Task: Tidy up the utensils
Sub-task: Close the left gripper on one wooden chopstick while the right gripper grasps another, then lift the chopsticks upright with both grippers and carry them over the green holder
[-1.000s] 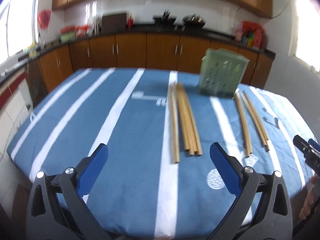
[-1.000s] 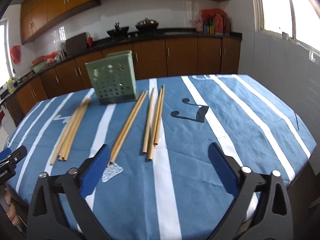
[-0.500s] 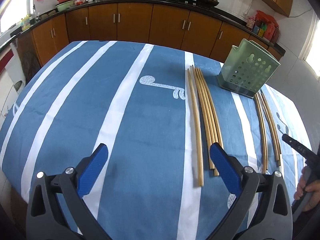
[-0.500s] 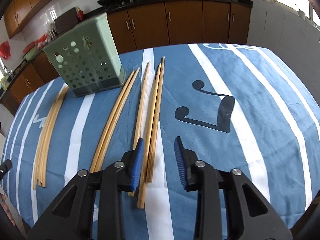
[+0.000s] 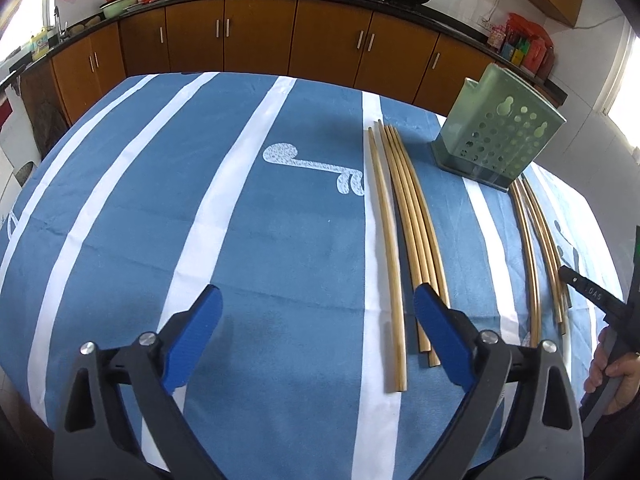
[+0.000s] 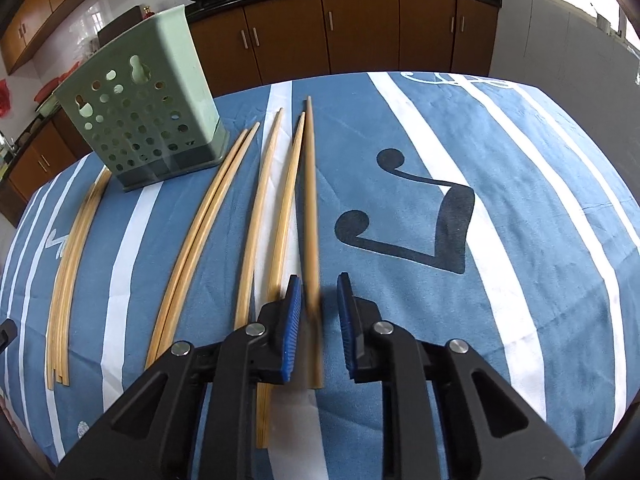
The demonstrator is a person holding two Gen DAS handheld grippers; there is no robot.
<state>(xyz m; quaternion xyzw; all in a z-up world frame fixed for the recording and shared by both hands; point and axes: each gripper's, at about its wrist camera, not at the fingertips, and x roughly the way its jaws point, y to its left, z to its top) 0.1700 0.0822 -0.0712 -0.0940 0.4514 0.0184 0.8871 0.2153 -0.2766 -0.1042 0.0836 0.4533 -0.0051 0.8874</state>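
Note:
Several bamboo chopsticks lie on the blue striped tablecloth [image 6: 520, 184] in two groups beside a green perforated utensil holder [image 6: 144, 120] [image 5: 500, 140]. My right gripper [image 6: 320, 284] is low over the right group [image 6: 224, 208]. Its jaws are closing around the rightmost chopstick [image 6: 310, 200], whose near end is blurred; a gap still shows at the right pad. My left gripper [image 5: 316, 308] hangs wide over the cloth, its jaws closing slightly and gripping nothing. Its right finger [image 5: 436, 332] overlaps the near ends of the left group [image 5: 404, 220]; one lone chopstick [image 5: 386, 248] shows just inside it.
A person's hand [image 5: 612, 372] and part of the right gripper's body [image 5: 592, 296] show at the right edge of the left wrist view. Brown kitchen cabinets [image 5: 260, 36] line the wall behind the table. Bare cloth lies left of the left group and right of the right group.
Both grippers dropped closer to the table and tilted down. The right jaws went from wide to narrow around one chopstick. The left jaws stayed wide.

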